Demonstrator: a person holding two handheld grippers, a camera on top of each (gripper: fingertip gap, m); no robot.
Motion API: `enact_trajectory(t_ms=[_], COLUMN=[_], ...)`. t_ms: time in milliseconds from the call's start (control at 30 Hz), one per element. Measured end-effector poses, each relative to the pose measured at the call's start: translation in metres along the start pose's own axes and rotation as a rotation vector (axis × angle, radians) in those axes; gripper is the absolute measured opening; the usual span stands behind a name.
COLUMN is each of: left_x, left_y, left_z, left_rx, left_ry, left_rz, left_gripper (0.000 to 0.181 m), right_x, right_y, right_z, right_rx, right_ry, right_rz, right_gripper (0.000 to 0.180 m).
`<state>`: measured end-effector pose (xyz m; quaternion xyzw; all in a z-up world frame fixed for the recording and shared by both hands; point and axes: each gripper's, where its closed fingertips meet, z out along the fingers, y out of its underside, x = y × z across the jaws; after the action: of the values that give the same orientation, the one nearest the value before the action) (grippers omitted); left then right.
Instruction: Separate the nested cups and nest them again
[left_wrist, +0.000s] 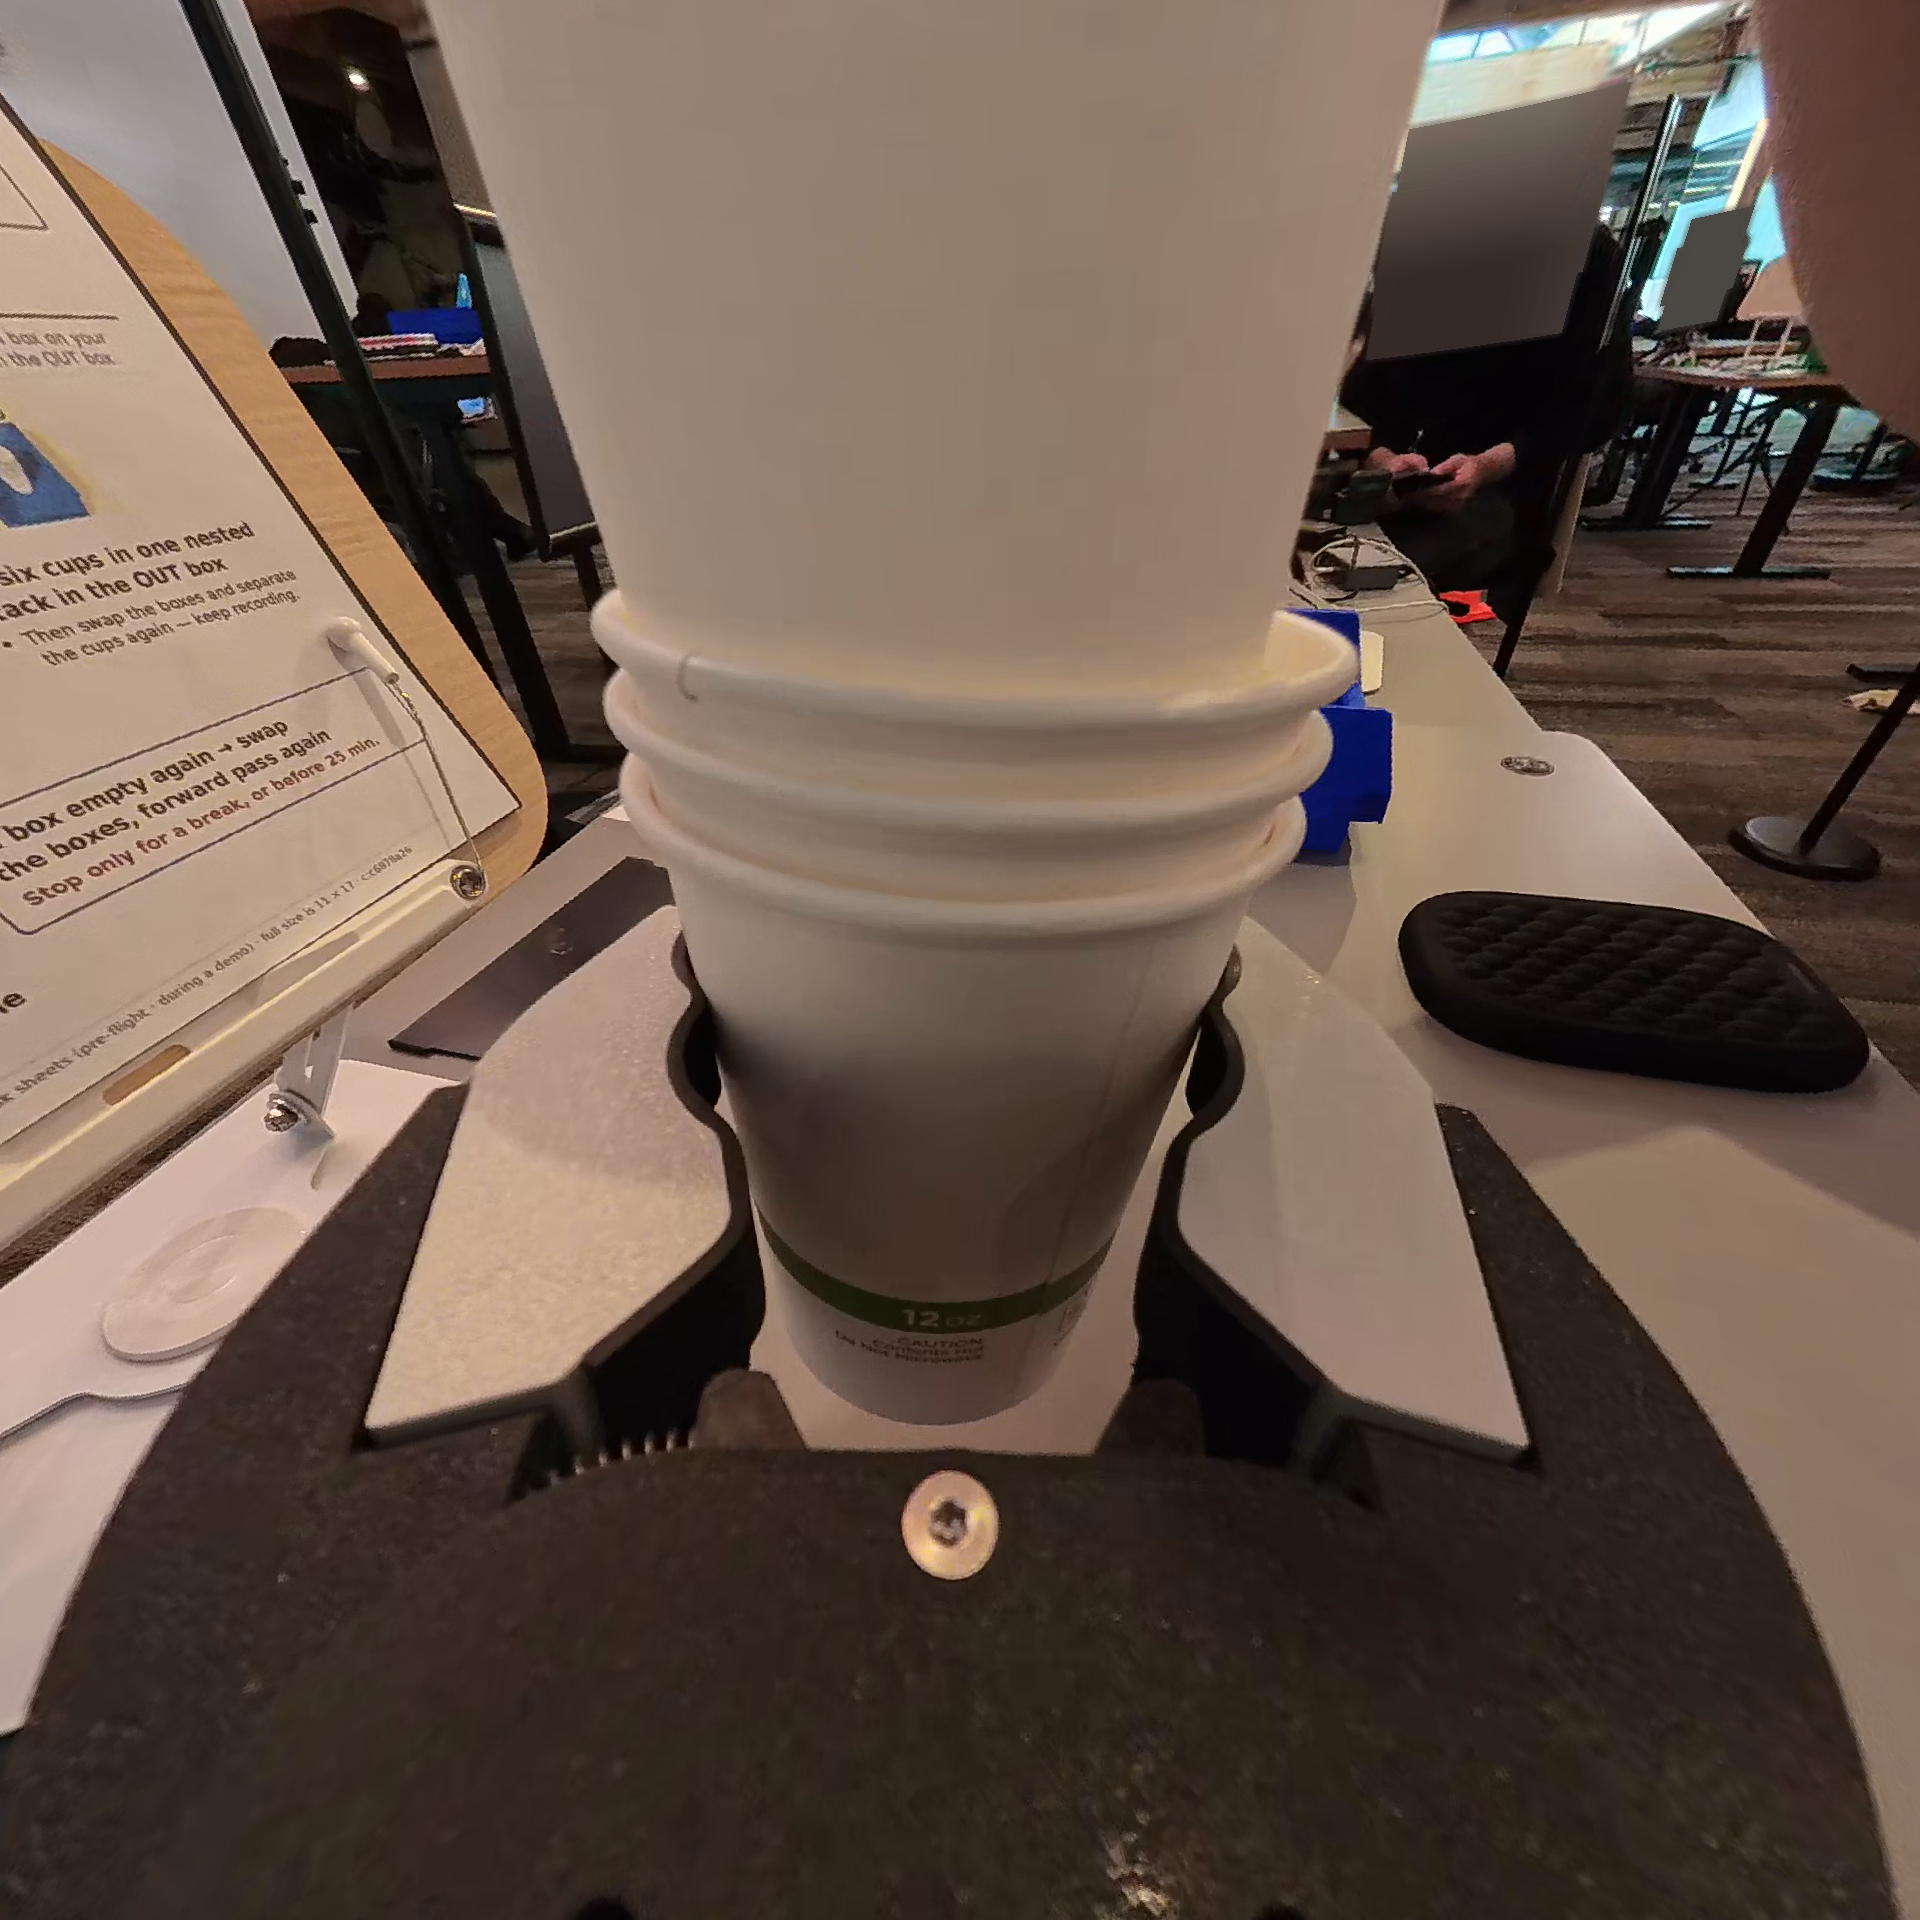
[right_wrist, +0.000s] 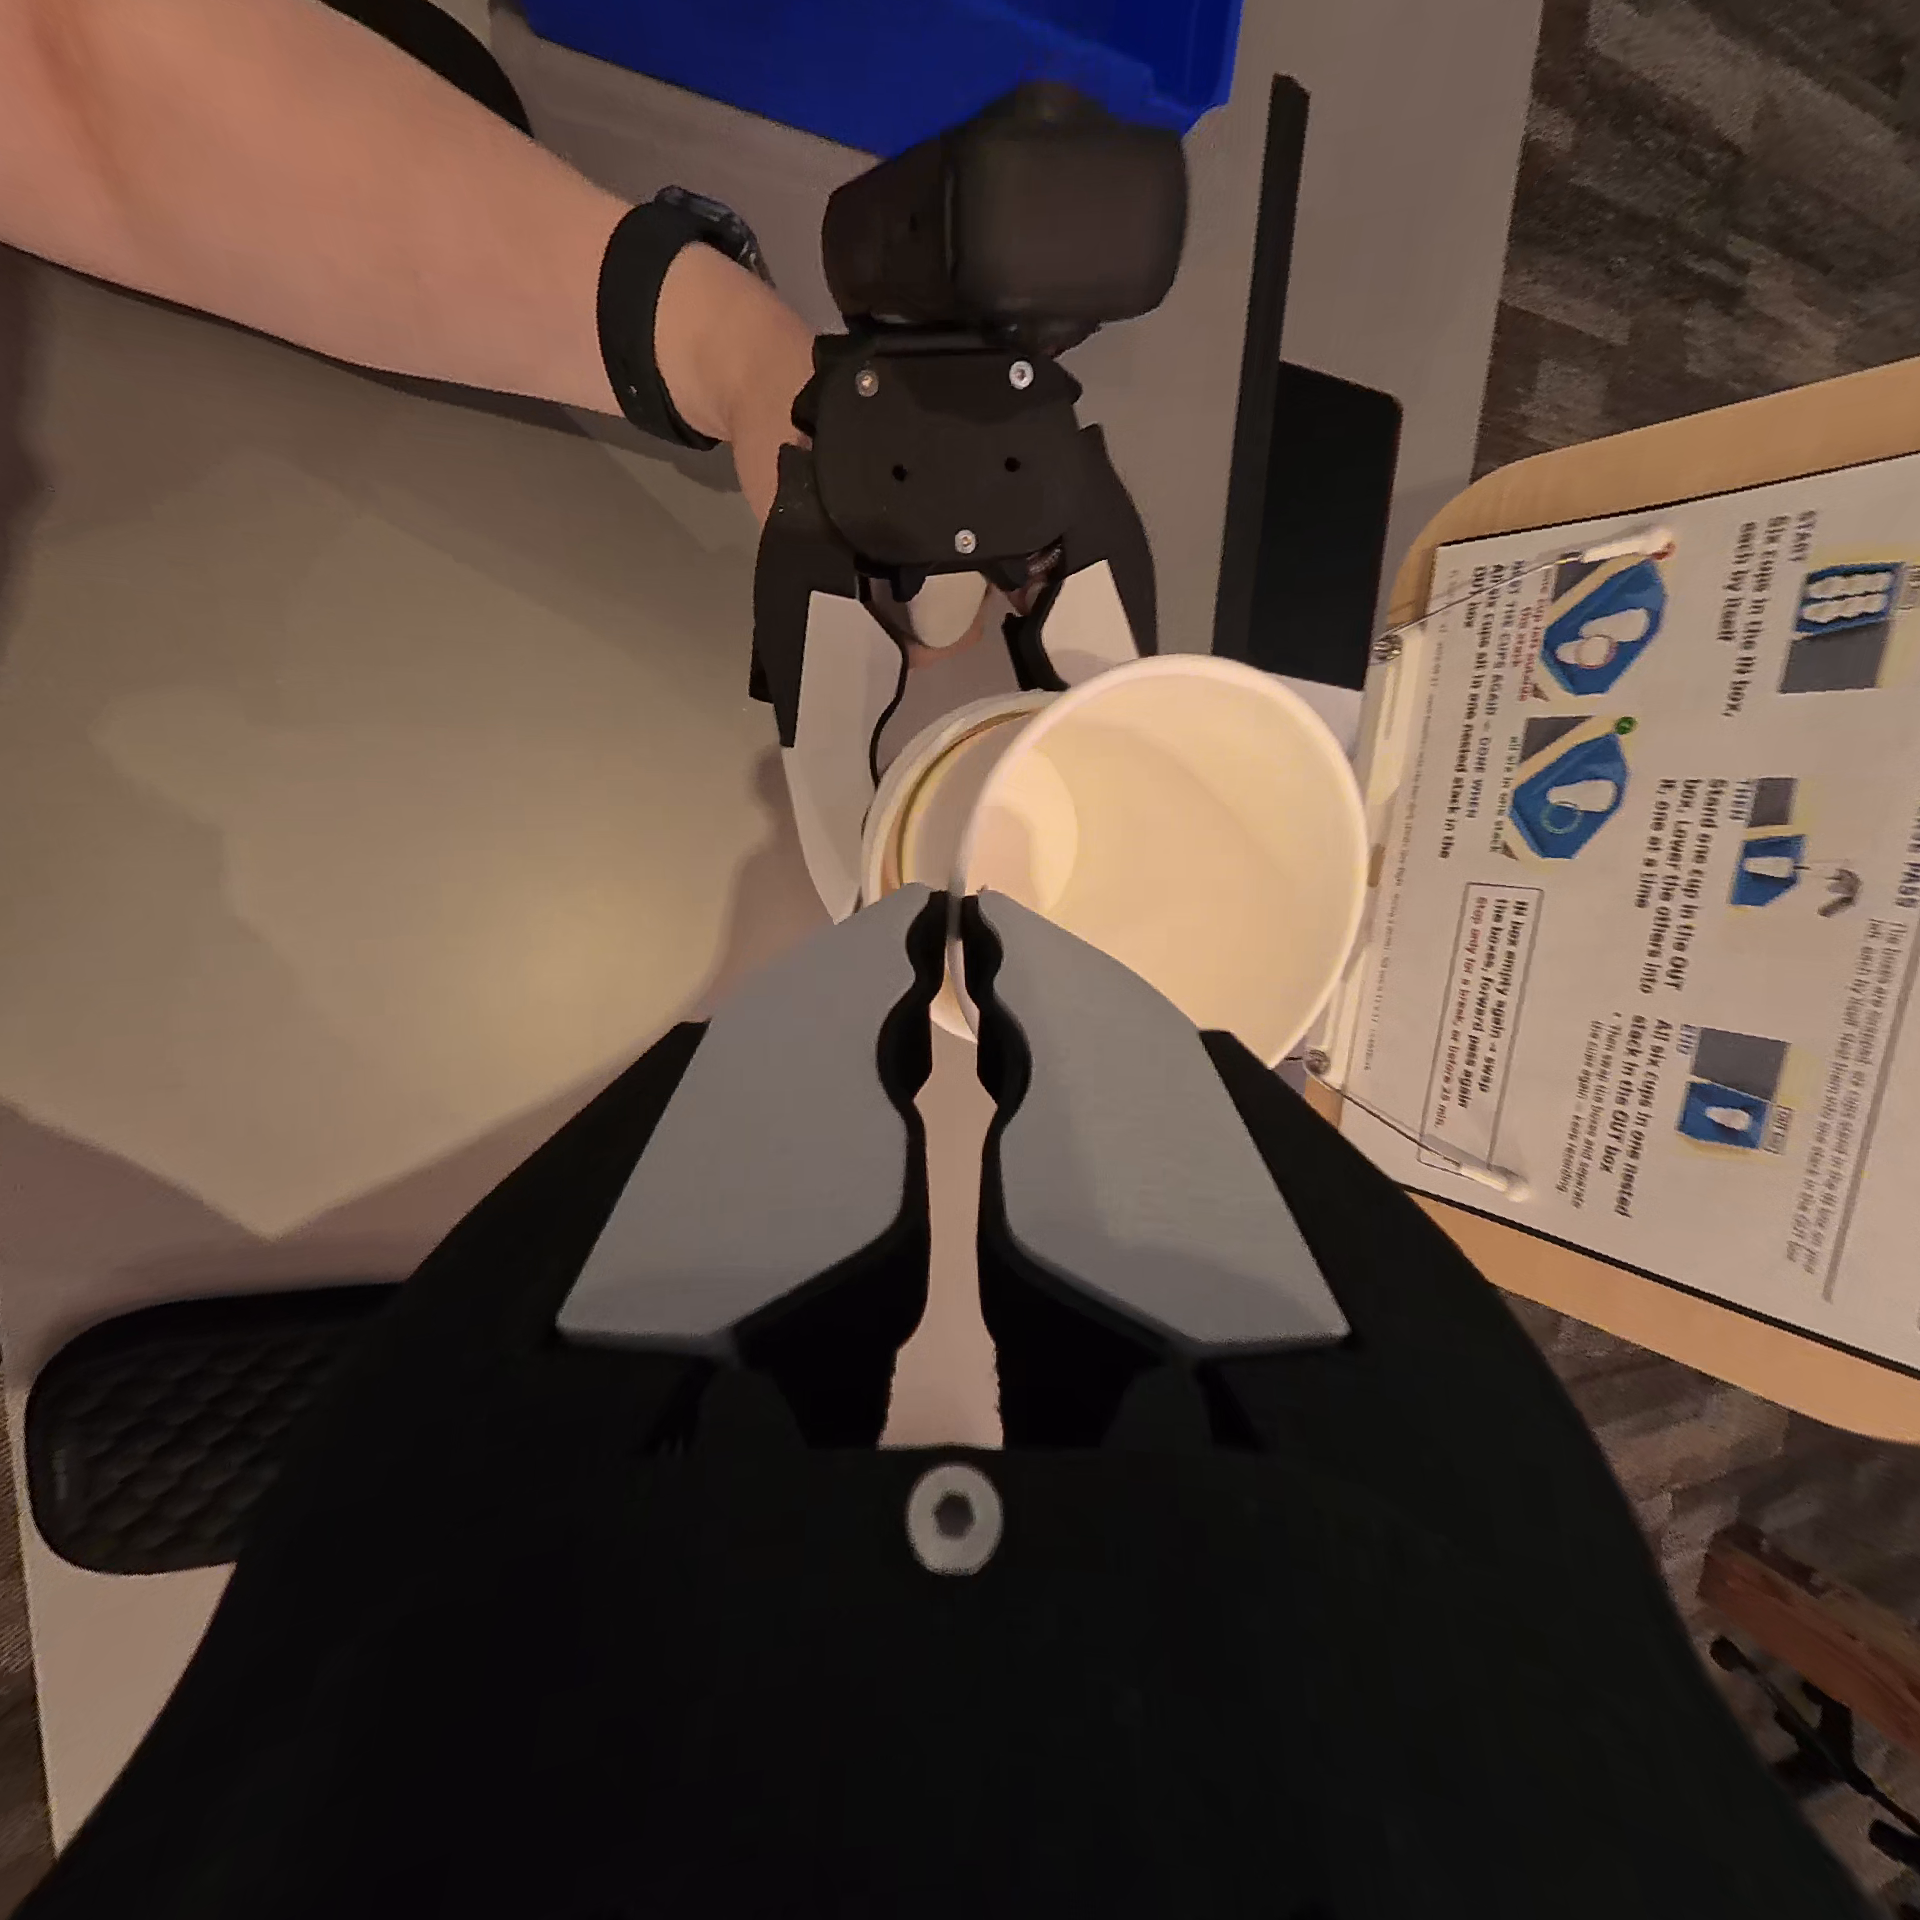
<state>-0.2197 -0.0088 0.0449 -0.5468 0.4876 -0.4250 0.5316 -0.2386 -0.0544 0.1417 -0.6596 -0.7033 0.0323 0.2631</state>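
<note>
Mid-frame, the top cup sits in the nested stack, with the instruction board left and the pad right.

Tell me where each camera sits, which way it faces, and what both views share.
Left wrist view: on the left gripper, facing level across the table at the cup stack it clamps; only its fingers show.
Right wrist view: on the right gripper, looking down; it pinches the top cup by the rim; left forearm shows.
Shared: cup stack, instruction board, black pad.
</note>
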Motion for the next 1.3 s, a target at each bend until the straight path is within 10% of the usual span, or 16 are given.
enact_trajectory(t_ms=[533, 1300], left_x=[0.008, 0.007], left_y=[0.002, 0.002], left_z=[0.005, 0.003], left_rx=[0.001, 0.001], left_ry=[0.036, 0.033], left_rz=[-0.018, -0.024], left_gripper=[0.089, 0.089], right_x=[0.022, -0.006], right_y=[0.012, 0.179], right_z=[-0.096, -0.166], right_rx=[0.037, -0.159], right_ry=[0.159, 0.24], right_rz=[0.09, 0.441], right_gripper=[0.002, 0.002])
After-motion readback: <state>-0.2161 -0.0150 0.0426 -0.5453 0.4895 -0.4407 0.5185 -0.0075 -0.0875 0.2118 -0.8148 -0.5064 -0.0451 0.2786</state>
